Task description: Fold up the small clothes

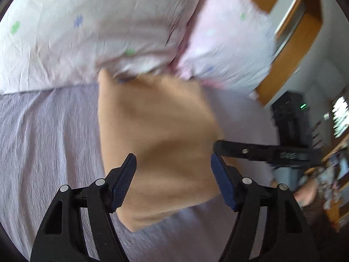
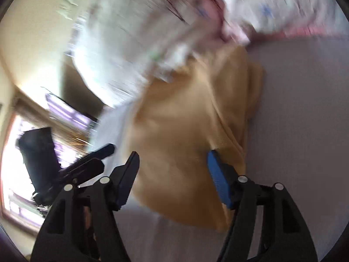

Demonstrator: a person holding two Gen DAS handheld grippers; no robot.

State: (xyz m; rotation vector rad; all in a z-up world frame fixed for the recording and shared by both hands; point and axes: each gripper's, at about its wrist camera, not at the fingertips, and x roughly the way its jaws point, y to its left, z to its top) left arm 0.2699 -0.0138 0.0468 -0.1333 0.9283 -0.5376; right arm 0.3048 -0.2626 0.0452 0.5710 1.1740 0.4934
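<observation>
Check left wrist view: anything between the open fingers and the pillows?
Only the tan garment on the lilac sheet; it spans the left gripper and reaches the pillows. Left wrist view.

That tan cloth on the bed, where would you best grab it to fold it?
Grip the tan cloth at its near pointed corner, coming in low from the near side. That corner lies free on the lilac sheet, while the far edge is tucked under the pillow.

Ahead of the right gripper, motion blur smeared the pillow and the tan garment, so its folds were unreadable. The far end of the garment lay hidden under the pillow.
</observation>
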